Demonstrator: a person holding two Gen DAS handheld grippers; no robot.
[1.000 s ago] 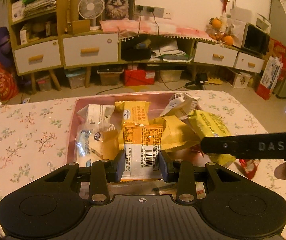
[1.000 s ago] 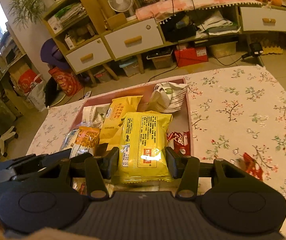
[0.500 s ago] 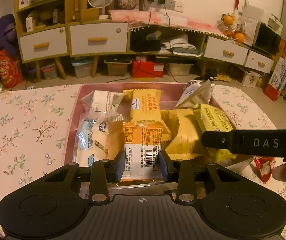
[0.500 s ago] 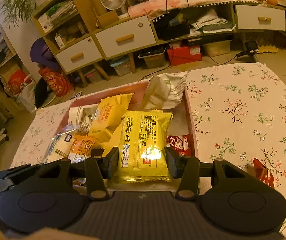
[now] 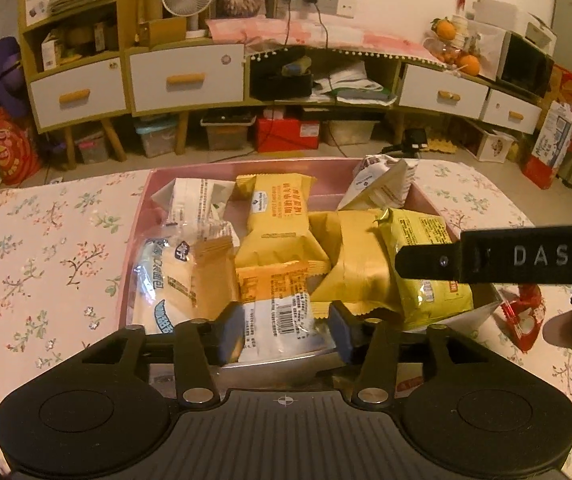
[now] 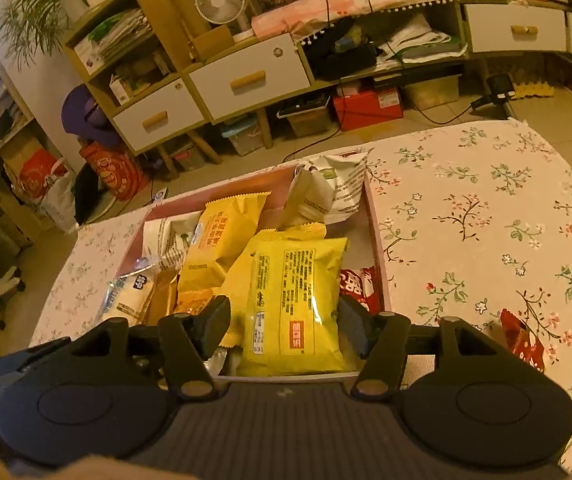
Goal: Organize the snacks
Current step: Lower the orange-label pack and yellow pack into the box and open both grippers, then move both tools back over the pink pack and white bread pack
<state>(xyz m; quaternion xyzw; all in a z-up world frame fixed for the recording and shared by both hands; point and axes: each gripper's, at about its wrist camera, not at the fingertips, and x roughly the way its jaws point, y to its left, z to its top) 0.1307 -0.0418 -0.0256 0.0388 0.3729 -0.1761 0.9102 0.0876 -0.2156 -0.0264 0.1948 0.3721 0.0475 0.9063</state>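
A pink tray (image 5: 142, 216) on the flowered table holds several snack packets. My left gripper (image 5: 284, 326) has its jaws apart around the near end of an orange and white packet (image 5: 276, 304), which lies on the pile in the tray. My right gripper (image 6: 284, 326) has its jaws apart on either side of a yellow packet (image 6: 292, 292), which rests in the tray (image 6: 374, 224). The right gripper's side bar crosses the right of the left wrist view (image 5: 498, 258). A yellow cake packet (image 5: 280, 216) lies further back.
A red wrapper (image 6: 524, 338) lies on the flowered tablecloth (image 6: 486, 208) right of the tray; it also shows in the left wrist view (image 5: 524, 318). A white and green bag (image 6: 328, 192) leans in the tray's far right corner. Cabinets and drawers stand beyond the table.
Both grippers' jaws have widened, letting go of the orange and white packet and the yellow packet. Both packets now lie in the tray.
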